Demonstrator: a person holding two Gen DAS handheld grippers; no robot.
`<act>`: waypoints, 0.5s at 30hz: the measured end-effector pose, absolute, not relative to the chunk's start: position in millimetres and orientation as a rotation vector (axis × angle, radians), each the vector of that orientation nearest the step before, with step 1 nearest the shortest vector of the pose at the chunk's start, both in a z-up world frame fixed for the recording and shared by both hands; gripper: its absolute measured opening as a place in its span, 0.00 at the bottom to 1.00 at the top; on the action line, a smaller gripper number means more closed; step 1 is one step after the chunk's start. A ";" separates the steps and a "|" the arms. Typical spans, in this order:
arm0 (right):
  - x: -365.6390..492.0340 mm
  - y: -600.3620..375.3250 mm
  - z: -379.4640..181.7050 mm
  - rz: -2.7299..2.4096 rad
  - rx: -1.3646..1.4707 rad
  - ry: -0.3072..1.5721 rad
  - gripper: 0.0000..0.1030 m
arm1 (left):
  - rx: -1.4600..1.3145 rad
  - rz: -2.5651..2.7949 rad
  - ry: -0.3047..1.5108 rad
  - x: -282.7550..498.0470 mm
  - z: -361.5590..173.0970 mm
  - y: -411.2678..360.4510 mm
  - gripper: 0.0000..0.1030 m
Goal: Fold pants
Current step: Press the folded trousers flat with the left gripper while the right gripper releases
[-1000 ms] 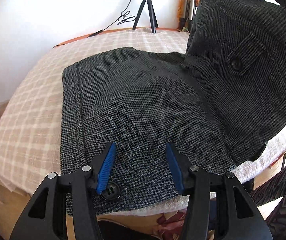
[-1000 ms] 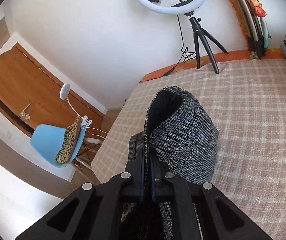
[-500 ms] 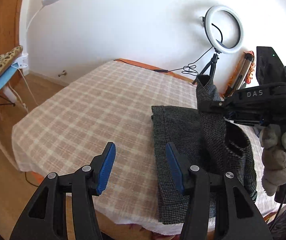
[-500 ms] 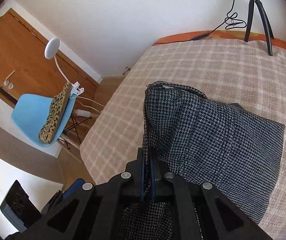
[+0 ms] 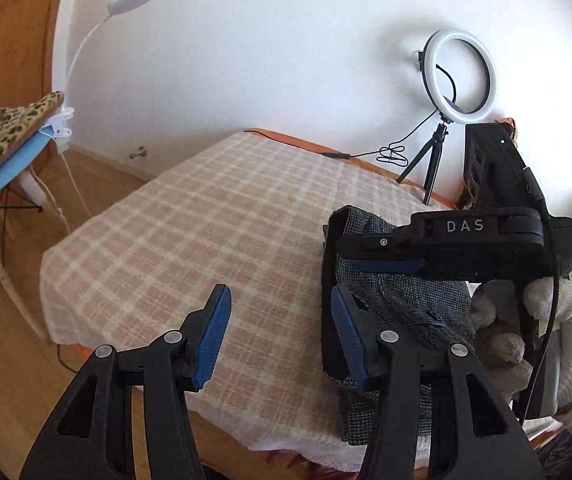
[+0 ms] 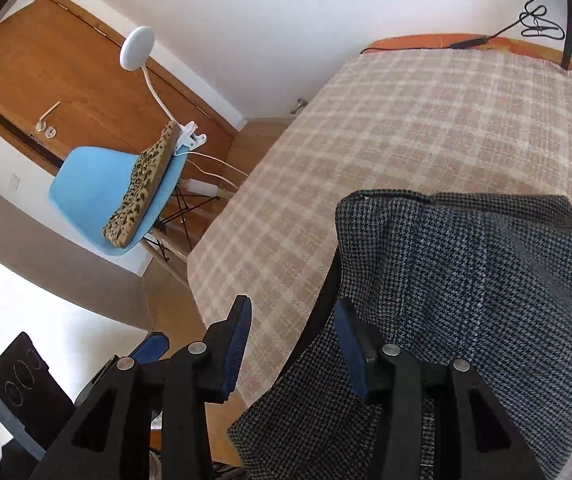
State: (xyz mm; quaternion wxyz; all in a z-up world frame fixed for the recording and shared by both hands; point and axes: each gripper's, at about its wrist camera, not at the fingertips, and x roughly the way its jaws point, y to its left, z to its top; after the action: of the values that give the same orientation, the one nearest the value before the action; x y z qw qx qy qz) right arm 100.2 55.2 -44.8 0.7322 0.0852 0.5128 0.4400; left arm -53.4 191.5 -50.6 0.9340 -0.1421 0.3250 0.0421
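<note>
My left claw (image 5: 278, 336) hangs spread above the near edge of the bed (image 5: 206, 240), its blue pads apart with only the checked bedspread showing between them. My right claw (image 6: 292, 344) is spread too: its jaws have just been opening, and nothing sits between the pads, though the edge of the houndstooth pants (image 6: 466, 300) lies just beside and under the right-hand finger. The pants are folded into a dark grey bundle on the right part of the bed, near its front edge, with one corner hanging a little over that edge. From my left wrist view I see the pants (image 5: 402, 304) as a narrow stack, and my right claw (image 5: 390, 266) hovers low over its top, held in my gloved right hand (image 5: 526, 320). Behind the bed a ring light (image 5: 460, 76) on a small tripod stands against the white wall. Off to the left is a blue chair (image 6: 98, 184) with a leopard-print cushion (image 6: 142, 188) and a clip-on white lamp (image 6: 138, 48)
</note>
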 end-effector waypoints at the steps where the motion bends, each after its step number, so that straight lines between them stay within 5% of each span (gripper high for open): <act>1: 98.5 48.2 -37.7 0.965 0.171 1.105 0.46 | -0.287 0.077 0.661 -52.6 -49.3 188.1 0.49; 9: 105.7 -29.5 -18.4 0.737 0.009 0.945 0.47 | -0.164 -0.097 0.674 -34.2 -39.5 129.7 0.50; 15: 136.0 -56.3 -42.4 0.672 0.015 0.994 0.47 | -0.102 -0.201 0.805 -9.8 -65.4 97.9 0.50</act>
State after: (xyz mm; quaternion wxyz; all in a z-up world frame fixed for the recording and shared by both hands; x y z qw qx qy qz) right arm 136.0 -56.3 -42.4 0.8255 0.0069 0.4675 0.3160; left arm -9.8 97.9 -65.4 0.9138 -0.0496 0.3911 -0.0977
